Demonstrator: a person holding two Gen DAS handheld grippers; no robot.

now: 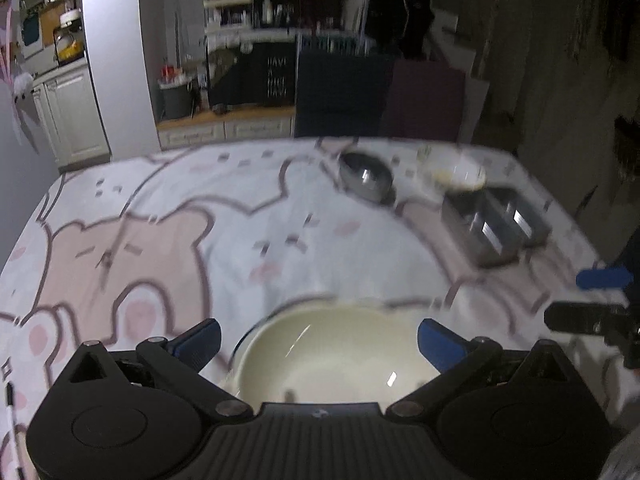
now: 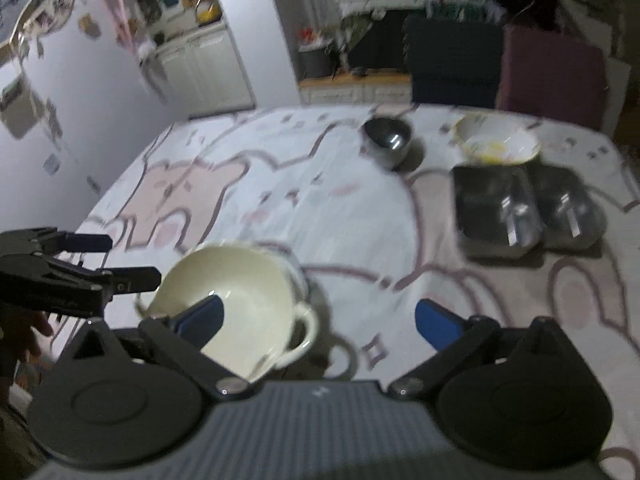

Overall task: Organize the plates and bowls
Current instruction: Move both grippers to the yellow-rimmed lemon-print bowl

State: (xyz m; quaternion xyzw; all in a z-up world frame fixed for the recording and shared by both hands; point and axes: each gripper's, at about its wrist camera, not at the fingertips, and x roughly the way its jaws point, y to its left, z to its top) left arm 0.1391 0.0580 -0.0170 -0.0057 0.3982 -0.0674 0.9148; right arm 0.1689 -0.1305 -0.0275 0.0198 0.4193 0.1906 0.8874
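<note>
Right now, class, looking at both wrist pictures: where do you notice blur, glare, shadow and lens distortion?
Left wrist view: motion blur smears the tablecloth and metal trays; a glare streak sits in the cream bowl; the fisheye bows the table's far edge; the room behind is dim. Right wrist view: similar blur; glints on the steel bowl; the cream bowl casts a shadow to its right.

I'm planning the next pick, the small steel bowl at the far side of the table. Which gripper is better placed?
Right, probably. The steel bowl lies far right with the trays; the right gripper is on that side, open and empty. The left gripper hangs over the cream bowl.
</note>
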